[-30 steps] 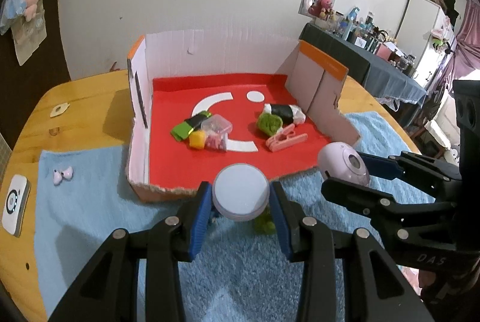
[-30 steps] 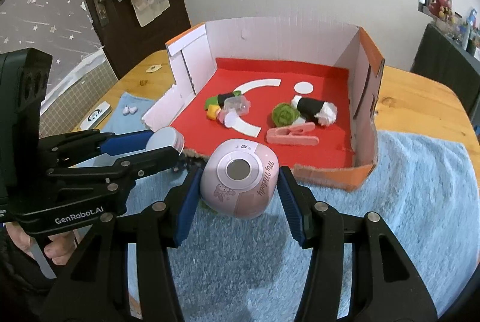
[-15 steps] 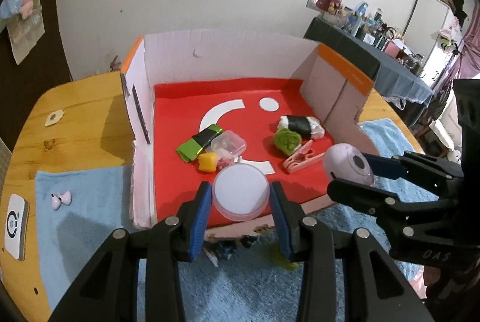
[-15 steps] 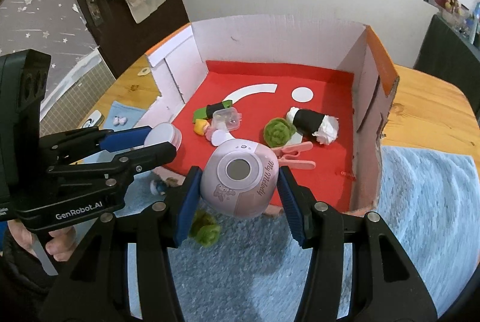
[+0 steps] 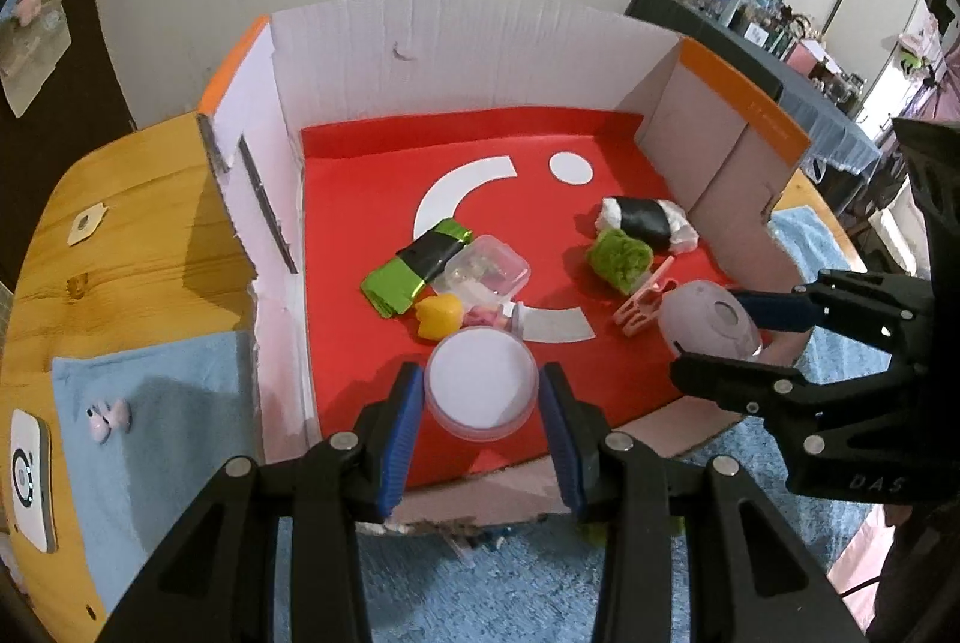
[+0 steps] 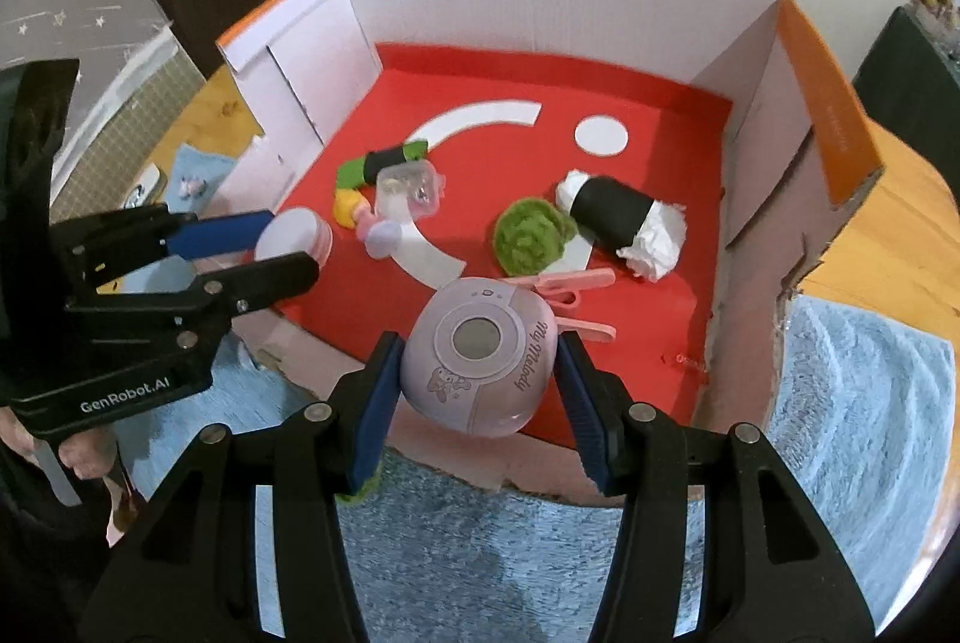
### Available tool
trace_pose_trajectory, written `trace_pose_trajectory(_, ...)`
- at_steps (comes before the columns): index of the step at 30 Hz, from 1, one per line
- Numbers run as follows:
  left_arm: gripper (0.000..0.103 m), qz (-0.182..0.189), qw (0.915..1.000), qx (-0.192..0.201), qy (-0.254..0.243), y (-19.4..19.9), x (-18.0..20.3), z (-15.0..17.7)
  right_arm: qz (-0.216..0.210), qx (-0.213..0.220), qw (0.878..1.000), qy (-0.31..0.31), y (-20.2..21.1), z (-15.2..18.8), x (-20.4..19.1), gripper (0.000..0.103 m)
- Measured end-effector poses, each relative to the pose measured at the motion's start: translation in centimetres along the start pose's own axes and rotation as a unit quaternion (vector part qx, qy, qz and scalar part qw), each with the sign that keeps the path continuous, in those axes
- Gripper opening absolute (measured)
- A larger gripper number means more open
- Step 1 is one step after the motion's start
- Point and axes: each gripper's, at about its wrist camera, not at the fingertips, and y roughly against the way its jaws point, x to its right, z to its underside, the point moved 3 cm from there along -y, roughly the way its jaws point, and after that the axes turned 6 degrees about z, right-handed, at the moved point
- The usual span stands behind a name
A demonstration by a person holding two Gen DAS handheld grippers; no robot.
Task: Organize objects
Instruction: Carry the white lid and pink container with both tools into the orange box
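The work surface is a round wooden table [image 5: 126, 235] covered at its near side by a blue towel [image 6: 852, 403]; a pale wall rises behind it, a dark door stands at 10 o'clock in the right wrist view, and a cluttered dark sideboard [image 5: 774, 49] sits at 2 o'clock in the left wrist view. One open cardboard box [image 5: 456, 61] with a red floor occupies the table centre. Box contents, counted: one green-and-black wrapped packet [image 5: 420, 262], one clear plastic case [image 5: 489, 271], one yellow toy [image 5: 440, 316], one green fuzzy ball [image 5: 621, 259], one black-and-white roll [image 5: 648, 220], one pink clothespin [image 5: 642, 301]. The left gripper [image 5: 480, 403] pinches one round white-lidded jar [image 5: 480, 385] between its blue pads, just over the box's near edge at 6 o'clock. The right gripper [image 6: 477, 373] pinches one pink rounded device [image 6: 477, 355] marked "My Melody", held over the near wall, with the clothespin directly beyond it at 12 o'clock. Outside the box, at 9 o'clock in the left wrist view, one small pink bow-shaped item [image 5: 107, 415] lies on the towel and one white device [image 5: 27, 481] lies beside it on the wood. One green fuzzy item [image 6: 360, 490] shows partly under the right gripper's left finger.
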Motion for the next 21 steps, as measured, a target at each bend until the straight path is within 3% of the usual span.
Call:
trace_pose_trajectory(10, 0.041, 0.0, 0.9993, -0.036, -0.005, -2.4, -0.4, -0.2, 0.003, -0.035, 0.999, -0.009, -2.0, 0.1, 1.2, 0.05)
trace_pose_trajectory(21, 0.041, 0.015, 0.9996, -0.023, 0.009, -3.1, -1.0, -0.9, 0.016, 0.018, 0.999, -0.026, -2.6, -0.8, 1.8, 0.05)
